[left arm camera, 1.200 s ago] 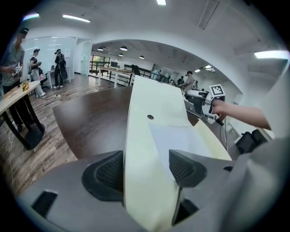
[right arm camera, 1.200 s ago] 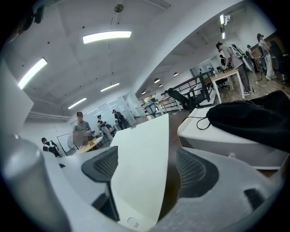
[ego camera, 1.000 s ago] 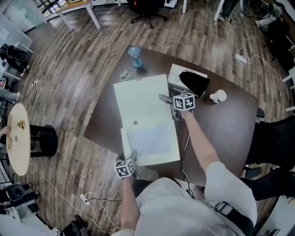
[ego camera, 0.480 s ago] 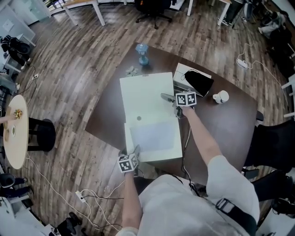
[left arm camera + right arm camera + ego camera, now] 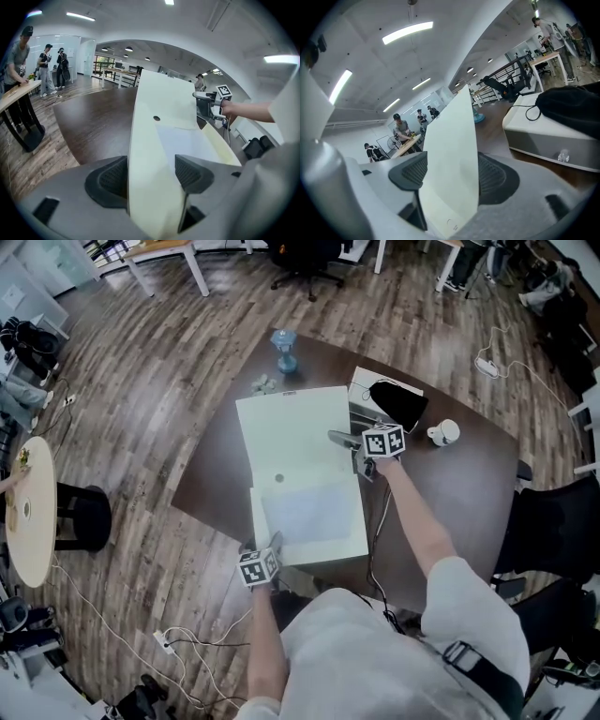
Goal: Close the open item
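A flat cream box lies open on the dark round table, its lid folded back away from me. My left gripper is at the box's near left corner, shut on the front wall; in the left gripper view both pads sit against it. My right gripper is at the lid's right edge. In the right gripper view the lid panel stands between the jaws, which are closing and do not clearly press it.
A black bag rests on a white case just right of the lid. A white cup stands further right, a blue vase at the table's far edge. A cable runs beside the box. People stand at a side table.
The head view has shifted slightly. Both grippers stay where they were on the box, and the lid lies about as before.
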A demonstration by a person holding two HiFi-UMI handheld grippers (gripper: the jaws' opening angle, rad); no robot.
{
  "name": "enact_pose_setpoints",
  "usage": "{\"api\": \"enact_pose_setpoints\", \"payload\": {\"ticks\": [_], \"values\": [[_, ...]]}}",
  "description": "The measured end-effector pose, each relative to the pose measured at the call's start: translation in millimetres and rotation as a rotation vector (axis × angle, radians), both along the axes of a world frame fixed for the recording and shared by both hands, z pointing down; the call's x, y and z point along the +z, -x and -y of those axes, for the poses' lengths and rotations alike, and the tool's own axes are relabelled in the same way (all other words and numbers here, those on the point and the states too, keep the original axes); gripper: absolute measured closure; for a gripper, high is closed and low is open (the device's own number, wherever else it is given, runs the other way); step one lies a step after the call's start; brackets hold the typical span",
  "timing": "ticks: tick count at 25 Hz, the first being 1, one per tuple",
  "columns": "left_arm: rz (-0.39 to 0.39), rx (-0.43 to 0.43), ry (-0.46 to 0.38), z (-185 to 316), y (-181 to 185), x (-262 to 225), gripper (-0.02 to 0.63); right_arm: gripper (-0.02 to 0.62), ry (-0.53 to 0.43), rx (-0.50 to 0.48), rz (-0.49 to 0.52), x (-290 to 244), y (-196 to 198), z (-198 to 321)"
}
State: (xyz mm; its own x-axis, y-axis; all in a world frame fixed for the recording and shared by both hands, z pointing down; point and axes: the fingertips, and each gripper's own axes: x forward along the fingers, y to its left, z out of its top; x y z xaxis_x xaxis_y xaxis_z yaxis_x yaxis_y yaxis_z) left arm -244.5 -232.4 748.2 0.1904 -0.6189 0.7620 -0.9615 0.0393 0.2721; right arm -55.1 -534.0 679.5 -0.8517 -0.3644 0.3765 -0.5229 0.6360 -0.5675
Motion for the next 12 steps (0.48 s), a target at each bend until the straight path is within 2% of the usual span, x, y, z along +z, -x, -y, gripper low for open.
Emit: {"api": "enact_pose_setpoints", "payload": {"ticks": [8, 12], "values": [[0.005, 0.001, -0.005, 1, -1, 0, 0.301, 0.292, -0.081, -0.096, 0.007, -24, -3, -20], [0.009, 0.005, -0.008, 1, 1, 0, 0.301, 0.305, -0.125, -0.123, 0.06, -46, -3, -26]]}}
